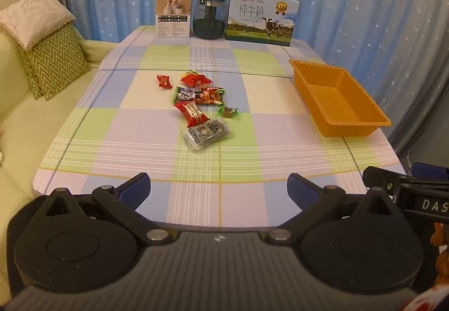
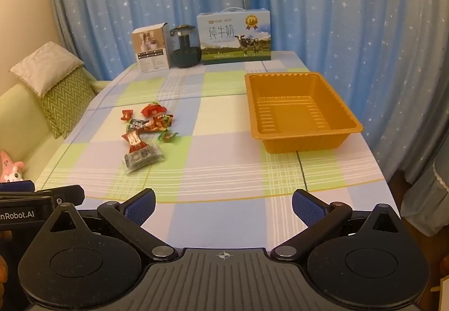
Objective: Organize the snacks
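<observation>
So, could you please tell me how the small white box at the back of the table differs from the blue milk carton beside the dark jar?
The small white box is narrow and taller than wide; the blue milk carton is much wider. The white box shows small product photos, the carton a cow on a meadow. The carton has a carry handle on top; the box has none. Both stand upright at the table's far edge, flanking the dark jar.

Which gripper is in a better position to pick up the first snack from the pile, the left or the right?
Probably the left gripper. The snack pile lies nearly straight ahead of it, while from the right gripper the pile sits off to the left and the orange tray is ahead. Both are open and empty.
</observation>
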The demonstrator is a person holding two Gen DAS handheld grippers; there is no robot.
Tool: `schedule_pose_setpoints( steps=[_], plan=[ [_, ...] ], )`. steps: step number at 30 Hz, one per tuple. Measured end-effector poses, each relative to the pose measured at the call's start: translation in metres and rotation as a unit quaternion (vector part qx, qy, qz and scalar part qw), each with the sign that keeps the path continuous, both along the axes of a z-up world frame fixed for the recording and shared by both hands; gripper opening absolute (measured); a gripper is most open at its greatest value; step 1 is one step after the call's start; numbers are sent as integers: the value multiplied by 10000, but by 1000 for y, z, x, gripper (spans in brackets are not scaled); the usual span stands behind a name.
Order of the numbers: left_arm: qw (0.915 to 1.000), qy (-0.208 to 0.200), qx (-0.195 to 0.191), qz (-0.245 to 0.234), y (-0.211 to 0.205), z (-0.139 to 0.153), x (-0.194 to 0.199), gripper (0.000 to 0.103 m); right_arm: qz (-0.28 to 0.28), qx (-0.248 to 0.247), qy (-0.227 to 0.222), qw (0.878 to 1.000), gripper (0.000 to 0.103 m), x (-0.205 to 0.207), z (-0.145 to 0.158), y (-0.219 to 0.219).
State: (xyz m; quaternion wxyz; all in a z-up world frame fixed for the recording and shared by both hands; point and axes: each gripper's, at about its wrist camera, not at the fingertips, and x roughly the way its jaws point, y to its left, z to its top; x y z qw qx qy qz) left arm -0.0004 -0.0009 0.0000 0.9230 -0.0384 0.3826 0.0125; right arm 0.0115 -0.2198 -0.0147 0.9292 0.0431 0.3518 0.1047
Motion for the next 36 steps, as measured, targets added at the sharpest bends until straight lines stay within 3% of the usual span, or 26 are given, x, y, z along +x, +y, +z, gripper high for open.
schedule_pose_setpoints(
  steps=[36],
  plan=[
    [9999, -81, -123, -7, 0, 6, 0, 103, -12, -28, -29, 10000, 103, -1, 3, 3]
  ],
)
